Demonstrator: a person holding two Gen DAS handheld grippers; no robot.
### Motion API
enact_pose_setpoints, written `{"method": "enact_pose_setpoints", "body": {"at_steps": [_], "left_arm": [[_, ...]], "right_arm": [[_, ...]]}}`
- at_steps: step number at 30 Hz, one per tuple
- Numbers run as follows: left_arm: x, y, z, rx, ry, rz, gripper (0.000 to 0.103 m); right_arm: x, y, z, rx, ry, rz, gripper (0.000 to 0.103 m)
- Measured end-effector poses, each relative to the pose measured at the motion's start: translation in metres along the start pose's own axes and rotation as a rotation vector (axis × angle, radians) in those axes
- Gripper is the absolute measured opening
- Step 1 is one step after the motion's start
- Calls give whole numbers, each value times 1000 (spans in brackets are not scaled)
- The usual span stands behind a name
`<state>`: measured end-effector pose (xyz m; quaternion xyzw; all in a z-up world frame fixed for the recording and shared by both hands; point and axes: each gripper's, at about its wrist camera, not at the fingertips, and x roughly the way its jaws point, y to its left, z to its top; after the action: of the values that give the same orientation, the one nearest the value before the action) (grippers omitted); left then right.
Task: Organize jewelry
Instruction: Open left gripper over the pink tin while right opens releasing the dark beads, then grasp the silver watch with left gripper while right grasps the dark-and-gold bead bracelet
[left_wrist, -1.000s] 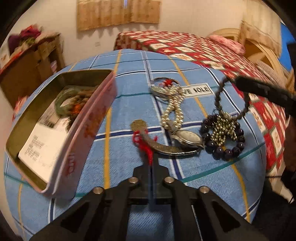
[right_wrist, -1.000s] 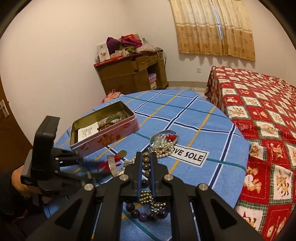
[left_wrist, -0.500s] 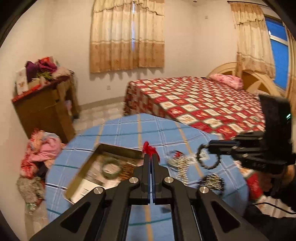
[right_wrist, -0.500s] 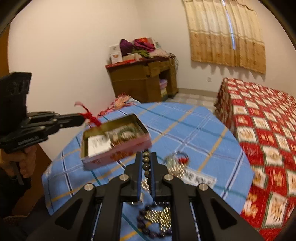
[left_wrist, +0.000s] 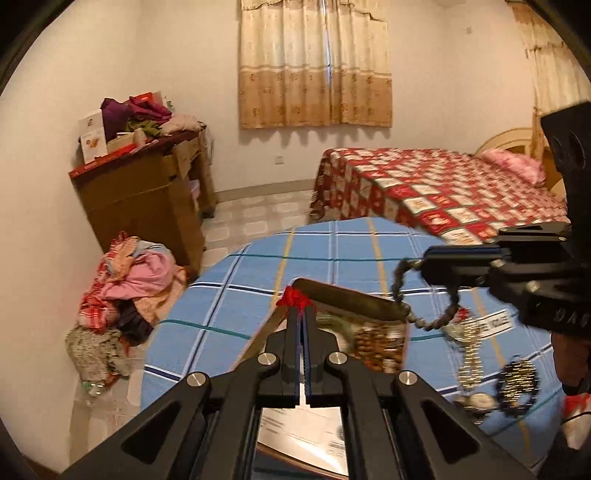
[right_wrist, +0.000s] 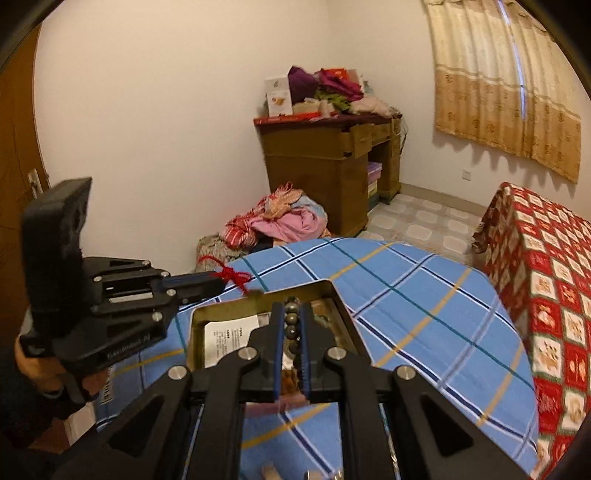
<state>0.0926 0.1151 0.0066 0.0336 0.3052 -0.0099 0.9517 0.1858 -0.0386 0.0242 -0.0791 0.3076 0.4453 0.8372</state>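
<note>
Two black grippers hang over the open pink metal tin (right_wrist: 343, 310), ready to drop: left gripper (left_wrist: 300, 314) clamps a red-tasselled charm (left_wrist: 293, 297); right gripper (right_wrist: 291, 317) pinches a dark wooden bead bracelet (left_wrist: 424, 295).

Matte black all over on the left hand-held gripper (left_wrist: 300, 317): angular linkage arms, round silver screw heads at the joints, blue pads lining the fingers. The right hand-held gripper (right_wrist: 291, 317) is built just the same. Faint lettering runs along the body, unreadable. Bare skin and a dark sleeve show behind each handle.
</note>
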Motion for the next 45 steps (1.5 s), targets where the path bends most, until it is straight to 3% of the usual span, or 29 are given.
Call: {"method": "enact_pose_setpoints", "body": {"at_steps": [1, 5, 7, 8, 9, 10, 12, 14, 19, 23, 27, 37, 40, 45], "left_arm": [[2, 1, -1, 4, 0, 3, 0], [15, 1, -9, 38, 47, 59, 3], [18, 1, -13, 44, 60, 58, 8], [20, 1, -16, 48, 67, 59, 11], [20, 0, -18, 51, 70, 71, 25], [21, 0, -18, 51, 65, 85, 47], [17, 0, -19, 49, 36, 112, 73], [17, -1, -19, 47, 33, 98, 74], [20, -8, -22, 66, 57, 102, 74], [22, -11, -25, 45, 80, 96, 74], [11, -20, -32, 15, 82, 82, 74], [-16, -86, -57, 79, 61, -19, 74], [-15, -110, -67, 127, 78, -46, 74], [-2, -119, -83, 113, 146, -57, 74]], "right_arm": [[11, 0, -1, -3, 27, 13, 10], [36, -5, -10, -2, 64, -2, 11], [41, -13, -17, 34, 83, -6, 18], [40, -14, -19, 38, 87, -13, 27], [39, -16, -22, 38, 88, -21, 37], [36, -17, -25, 36, 89, -29, 40], [30, -21, -28, 40, 92, -53, 58], [19, -26, -32, 53, 79, -77, 66], [-11, -39, -55, 92, 79, -108, 67], [-30, -46, -69, 122, 70, -128, 74], [-51, -52, -82, 157, 49, -137, 74], [-101, -68, -147, 291, 47, -250, 74], [-110, -68, -163, 322, 52, -253, 74], [-114, -64, -182, 319, 71, -251, 70]]}}
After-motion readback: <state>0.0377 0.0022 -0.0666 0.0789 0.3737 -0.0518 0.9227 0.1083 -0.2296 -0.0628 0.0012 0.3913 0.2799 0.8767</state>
